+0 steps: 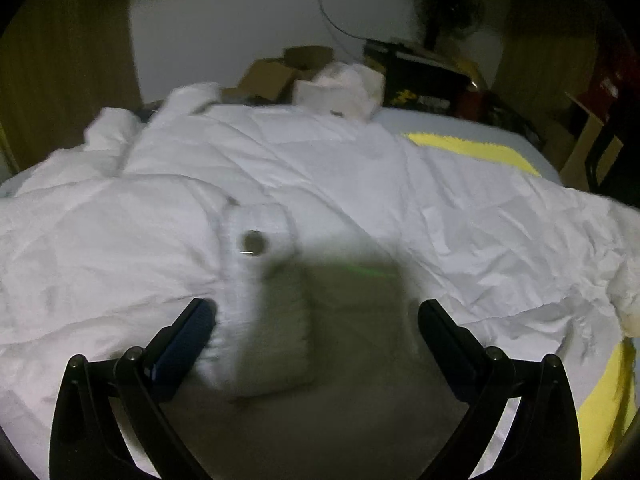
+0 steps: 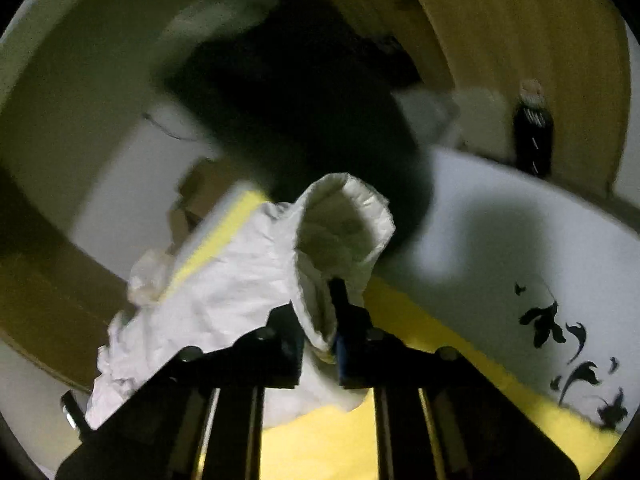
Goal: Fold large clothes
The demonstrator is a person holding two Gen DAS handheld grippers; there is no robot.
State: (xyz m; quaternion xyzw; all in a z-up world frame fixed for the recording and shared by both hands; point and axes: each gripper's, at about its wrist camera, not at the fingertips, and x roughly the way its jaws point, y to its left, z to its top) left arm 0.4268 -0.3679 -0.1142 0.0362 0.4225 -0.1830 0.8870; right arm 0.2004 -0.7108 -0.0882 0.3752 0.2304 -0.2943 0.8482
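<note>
White puffy jacket (image 1: 304, 168) lies spread across the bed (image 1: 460, 128), most of the surface covered, creased all over. I see its ribbed cuff tab with a round snap (image 1: 253, 241) lying just ahead of my left hand-held gripper (image 1: 316, 320). Left fingers are spread wide apart, nothing between them, hovering over the jacket's near part (a dark shadow falls on the fabric there). Yellow strip of bedding (image 1: 472, 148) shows past the jacket on the far right side and again at the near right edge.

Right wrist view: my right hand-held gripper (image 2: 320, 344) is clamped on a sleeve of the jacket (image 2: 224, 280), fingers nearly together with the cuff edge pinched between them. The sleeve opening (image 2: 340, 224) gapes upward just above the fingers, the rest of the fabric bunching off to the left. Below it the yellow bedding (image 2: 320, 448), beside it a pale sheet with dark floral print (image 2: 560, 340). Background is blurred.

Far behind the bed: cardboard boxes (image 1: 276, 72) and a dark fan (image 1: 448, 4) by the wall.
</note>
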